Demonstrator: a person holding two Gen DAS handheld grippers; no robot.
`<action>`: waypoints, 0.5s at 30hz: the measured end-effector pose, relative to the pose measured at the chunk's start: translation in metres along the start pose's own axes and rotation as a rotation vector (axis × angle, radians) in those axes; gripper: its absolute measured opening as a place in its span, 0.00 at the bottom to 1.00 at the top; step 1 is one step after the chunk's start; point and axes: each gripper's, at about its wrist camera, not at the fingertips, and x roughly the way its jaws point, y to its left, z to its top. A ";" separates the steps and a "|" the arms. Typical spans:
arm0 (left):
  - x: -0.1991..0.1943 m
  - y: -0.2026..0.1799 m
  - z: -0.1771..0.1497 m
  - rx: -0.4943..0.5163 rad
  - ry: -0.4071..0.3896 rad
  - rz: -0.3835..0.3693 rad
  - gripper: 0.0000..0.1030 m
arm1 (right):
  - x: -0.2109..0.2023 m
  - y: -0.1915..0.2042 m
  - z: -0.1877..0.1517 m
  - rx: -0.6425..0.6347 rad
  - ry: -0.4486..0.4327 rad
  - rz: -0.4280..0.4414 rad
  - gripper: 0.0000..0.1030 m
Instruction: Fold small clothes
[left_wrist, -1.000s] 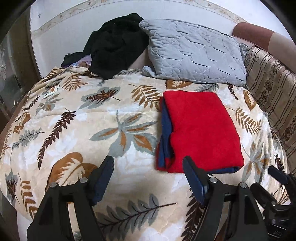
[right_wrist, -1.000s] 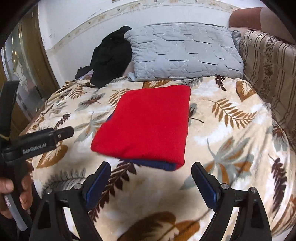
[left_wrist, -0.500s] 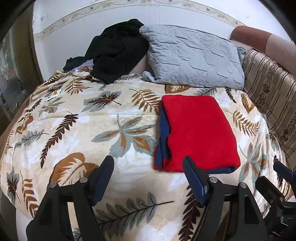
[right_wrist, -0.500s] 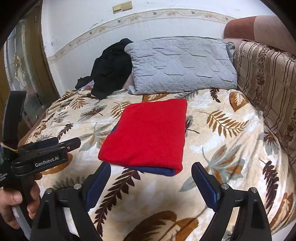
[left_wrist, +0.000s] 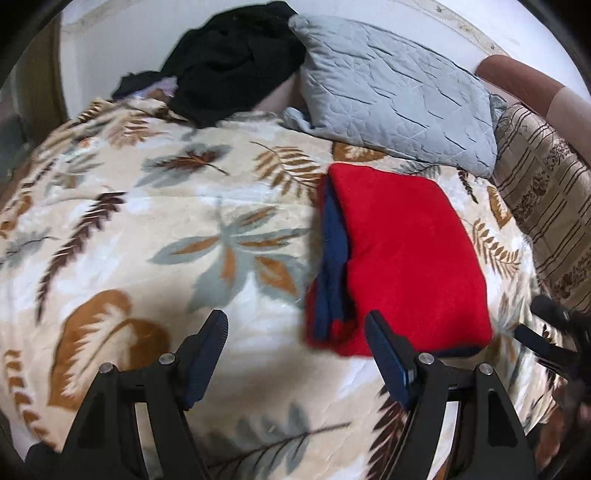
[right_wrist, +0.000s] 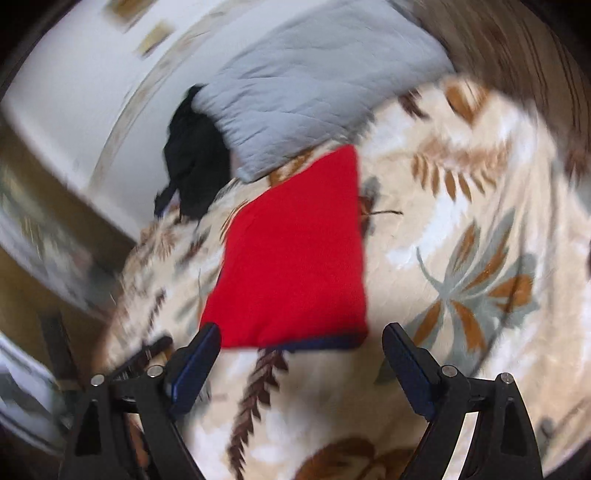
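Note:
A red garment (left_wrist: 410, 254) with dark blue edging lies folded into a flat rectangle on the leaf-print blanket (left_wrist: 155, 236). The right wrist view, blurred and tilted, has the same red garment (right_wrist: 299, 258) just beyond my fingers. My left gripper (left_wrist: 297, 325) hovers open over the blanket at the garment's near left corner, nothing between its pads. My right gripper (right_wrist: 301, 338) is open too, wide, just short of the garment's near blue hem. Part of the right gripper (left_wrist: 554, 332) shows at the left wrist view's right edge.
A grey quilted pillow (left_wrist: 391, 96) leans against the wall behind the garment. A heap of black clothes (left_wrist: 229, 62) lies to its left. A striped brown sofa back (left_wrist: 546, 206) runs along the right side. Bare blanket stretches left of the garment.
Both grippers have moved closer to the red garment. The right wrist view has rolled strongly, tilting the scene, and is now blurred. Both stay open.

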 end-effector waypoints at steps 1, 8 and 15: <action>0.005 -0.004 0.005 0.009 0.006 -0.016 0.75 | 0.007 -0.005 0.008 0.022 0.012 0.018 0.89; 0.061 -0.030 0.027 0.067 0.067 -0.032 0.75 | 0.077 -0.030 0.056 0.090 0.130 0.068 0.87; 0.086 -0.019 0.023 0.041 0.121 -0.056 0.77 | 0.090 0.011 0.044 -0.126 0.157 -0.064 0.42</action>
